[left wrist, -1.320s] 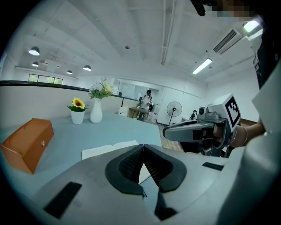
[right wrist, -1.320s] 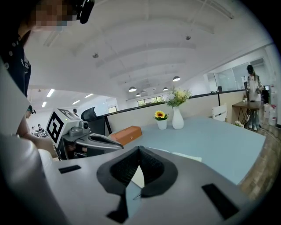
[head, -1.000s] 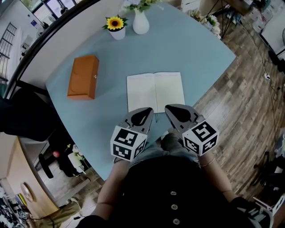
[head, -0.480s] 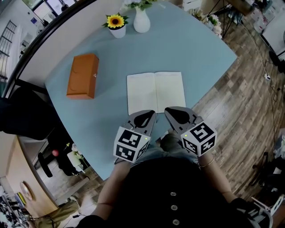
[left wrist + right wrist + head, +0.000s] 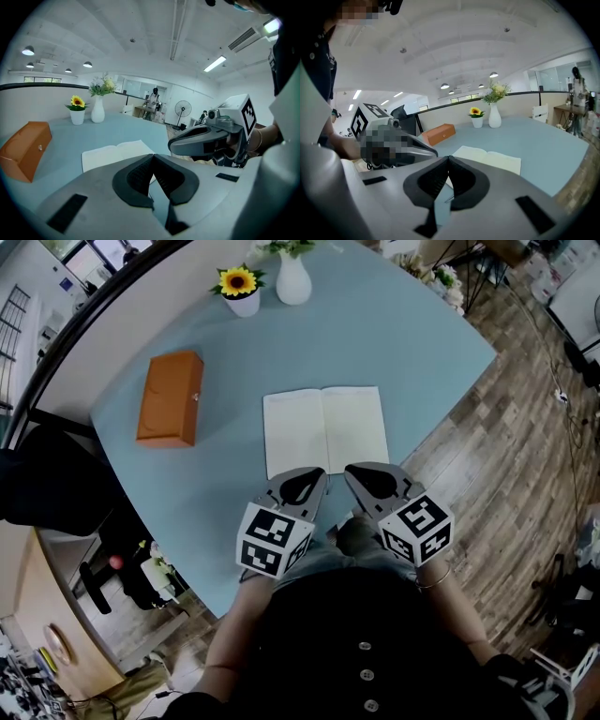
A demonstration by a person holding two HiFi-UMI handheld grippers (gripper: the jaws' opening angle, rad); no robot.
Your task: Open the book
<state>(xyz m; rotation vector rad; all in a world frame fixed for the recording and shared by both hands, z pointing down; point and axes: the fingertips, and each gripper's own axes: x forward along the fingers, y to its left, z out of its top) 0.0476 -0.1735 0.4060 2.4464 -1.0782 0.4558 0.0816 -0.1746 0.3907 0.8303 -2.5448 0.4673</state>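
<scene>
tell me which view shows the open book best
The head view: the book lies open and almost whole, both pages seen from above. Both gripper views catch it at a flat angle, foreshortened, with its near edge hidden.

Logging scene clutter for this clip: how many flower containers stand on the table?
2: the sunflower pot at the far edge of the table, and the taller white vase just right of it. None seems hidden.

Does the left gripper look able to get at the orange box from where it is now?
Probably yes. The left gripper, shut, hovers at the near table edge; only bare table lies between it and the orange box, and the open book lies right of that path.
</scene>
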